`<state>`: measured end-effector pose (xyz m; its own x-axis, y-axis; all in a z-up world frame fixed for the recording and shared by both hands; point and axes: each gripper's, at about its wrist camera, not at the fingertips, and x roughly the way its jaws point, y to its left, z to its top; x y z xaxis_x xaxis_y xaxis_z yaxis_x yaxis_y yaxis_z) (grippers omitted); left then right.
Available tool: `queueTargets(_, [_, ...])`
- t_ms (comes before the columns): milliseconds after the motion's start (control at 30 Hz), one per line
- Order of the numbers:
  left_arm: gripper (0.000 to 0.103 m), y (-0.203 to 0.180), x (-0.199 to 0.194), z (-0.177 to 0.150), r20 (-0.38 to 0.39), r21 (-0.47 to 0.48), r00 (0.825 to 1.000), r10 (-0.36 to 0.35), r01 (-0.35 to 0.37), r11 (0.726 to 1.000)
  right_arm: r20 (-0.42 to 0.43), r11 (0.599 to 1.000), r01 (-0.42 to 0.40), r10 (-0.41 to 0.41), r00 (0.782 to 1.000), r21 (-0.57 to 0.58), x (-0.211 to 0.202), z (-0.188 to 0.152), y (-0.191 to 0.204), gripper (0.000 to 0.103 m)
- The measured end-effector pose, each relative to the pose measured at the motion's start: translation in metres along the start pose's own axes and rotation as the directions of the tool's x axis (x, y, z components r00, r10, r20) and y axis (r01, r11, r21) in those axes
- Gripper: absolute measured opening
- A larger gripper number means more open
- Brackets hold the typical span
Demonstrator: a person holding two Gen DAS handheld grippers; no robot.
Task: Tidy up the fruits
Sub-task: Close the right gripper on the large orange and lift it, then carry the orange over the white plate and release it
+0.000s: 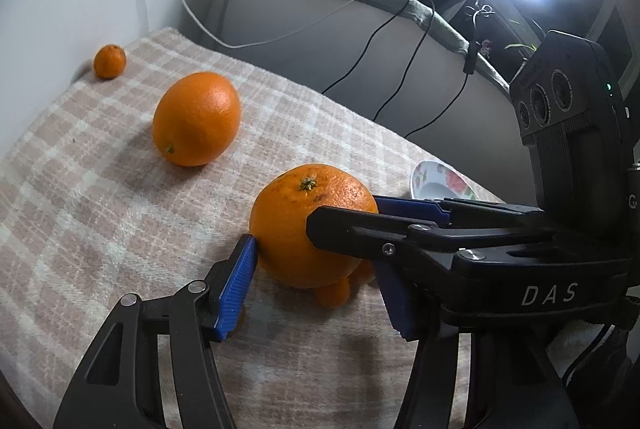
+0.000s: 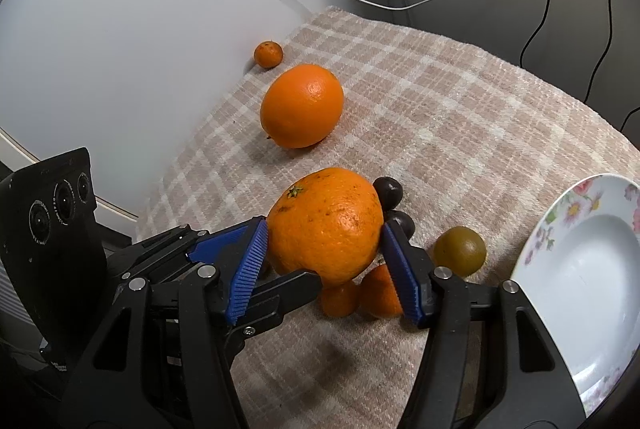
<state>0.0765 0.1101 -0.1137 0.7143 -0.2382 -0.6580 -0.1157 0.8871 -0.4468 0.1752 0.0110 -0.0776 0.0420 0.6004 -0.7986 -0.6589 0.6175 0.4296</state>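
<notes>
Both grippers meet at the large speckled orange with green stem stub (image 2: 325, 223) on the beige plaid cloth (image 2: 460, 117) covering the worktop.

Right gripper (image 2: 324, 269): ribbed blue pads touch both flanks of the orange, jaws pinching it.

Left gripper (image 1: 320, 285): jaws spread wide around the same fruit, one blue pad touching its side.

Small orange fruits (image 2: 360, 295) sit under it. Two dark round fruits (image 2: 388, 191) and a greenish-brown round fruit (image 2: 460, 251) lie just beside. Smooth oval orange (image 2: 302, 105) and tiny mandarin (image 2: 268, 54) lie farther back. Floral white plate (image 2: 580, 257) at the right edge.
</notes>
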Motion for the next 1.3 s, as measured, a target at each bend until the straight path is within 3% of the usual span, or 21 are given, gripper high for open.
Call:
queueTargets(533, [0.057,-0.048,-0.015,-0.007,0.051,0.098,0.999,-0.018,0.013,0.995,0.089,1.0,0.024,-0.024,0.996,0.003,-0.052,-0.021,0.002,0.062])
queueTargets(1300, [0.057,-0.123,0.008,-0.036,-0.044,0.227,0.993,-0.11,0.117,0.967,0.137,0.988,0.07,-0.09,0.987,0.14,-0.12,-0.081,-0.054,0.062])
